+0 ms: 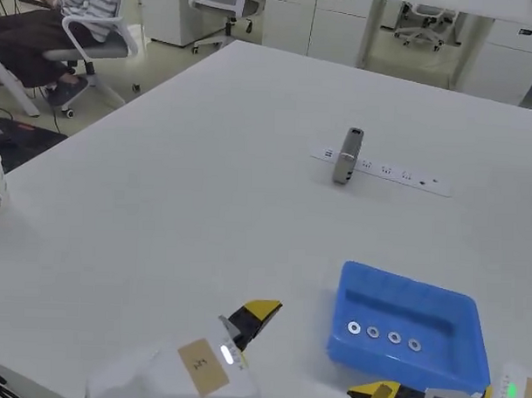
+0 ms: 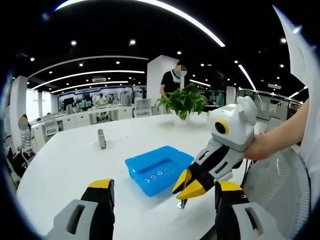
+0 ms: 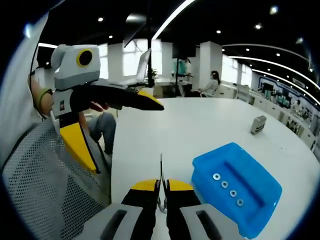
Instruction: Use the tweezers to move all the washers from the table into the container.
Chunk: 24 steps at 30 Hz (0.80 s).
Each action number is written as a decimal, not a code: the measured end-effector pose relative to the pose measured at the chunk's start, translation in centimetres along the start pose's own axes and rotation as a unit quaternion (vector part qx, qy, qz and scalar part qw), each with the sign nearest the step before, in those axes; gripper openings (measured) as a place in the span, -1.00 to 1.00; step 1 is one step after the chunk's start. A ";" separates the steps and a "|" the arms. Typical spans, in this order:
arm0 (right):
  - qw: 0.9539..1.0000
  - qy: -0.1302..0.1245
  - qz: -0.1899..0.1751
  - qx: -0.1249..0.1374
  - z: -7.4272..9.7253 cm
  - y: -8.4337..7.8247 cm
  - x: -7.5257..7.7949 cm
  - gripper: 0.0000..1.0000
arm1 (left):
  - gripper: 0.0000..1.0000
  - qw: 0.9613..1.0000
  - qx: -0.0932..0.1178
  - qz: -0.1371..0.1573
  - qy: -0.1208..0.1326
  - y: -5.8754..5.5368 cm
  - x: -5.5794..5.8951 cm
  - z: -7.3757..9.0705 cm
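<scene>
The right gripper (image 3: 161, 187) has its jaws pressed together on one pair of tweezers (image 3: 161, 167), whose thin tips reach out past the yellow jaw ends. The left gripper (image 2: 165, 186) has its jaws wide apart with nothing between them. Just right of the tweezers, on the white table (image 3: 200, 120), sits one blue container (image 3: 260, 212). Four washers (image 3: 228, 189) lie in a row on its floor. Farther off on the table, one grey block (image 1: 347, 155) stands on a white power strip (image 1: 407, 178). In the head view both grippers are at the near edge, one on each side of the container's near left corner.
</scene>
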State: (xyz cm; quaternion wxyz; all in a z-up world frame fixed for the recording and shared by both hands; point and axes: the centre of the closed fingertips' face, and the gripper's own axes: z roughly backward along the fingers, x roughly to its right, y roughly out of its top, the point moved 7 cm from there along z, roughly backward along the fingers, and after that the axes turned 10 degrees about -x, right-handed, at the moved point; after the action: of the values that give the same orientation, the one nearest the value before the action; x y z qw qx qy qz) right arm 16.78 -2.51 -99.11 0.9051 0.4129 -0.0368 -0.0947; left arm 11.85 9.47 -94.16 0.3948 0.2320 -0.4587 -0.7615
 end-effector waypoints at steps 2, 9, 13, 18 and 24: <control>1.000 -0.001 -0.010 0.006 0.4 0.1 0.1 -0.96 | 0.68 1.000 -0.001 0.000 -0.001 0.0 0.0 0.0; 0.997 -0.011 -0.064 0.046 2.0 0.6 1.1 -0.96 | 0.68 1.000 -0.003 -0.002 -0.001 0.0 0.1 0.0; 0.993 -0.017 -0.093 0.069 2.8 0.8 1.7 -0.96 | 0.68 1.000 -0.002 -0.002 -0.001 0.0 0.0 0.0; 0.989 -0.024 -0.118 0.088 3.7 1.0 2.2 -0.96 | 0.67 1.000 -0.002 -0.003 -0.001 0.0 0.0 0.0; 0.982 -0.044 -0.137 0.120 5.1 1.6 3.2 -0.96 | 0.67 1.000 -0.001 -0.002 -0.002 0.0 0.1 0.0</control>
State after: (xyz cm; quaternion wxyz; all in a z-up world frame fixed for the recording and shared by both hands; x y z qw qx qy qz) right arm 19.39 -5.89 -94.60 0.8248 0.5152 -0.0306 -0.2311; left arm 11.81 9.42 -94.19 0.3926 0.2310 -0.4579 -0.7634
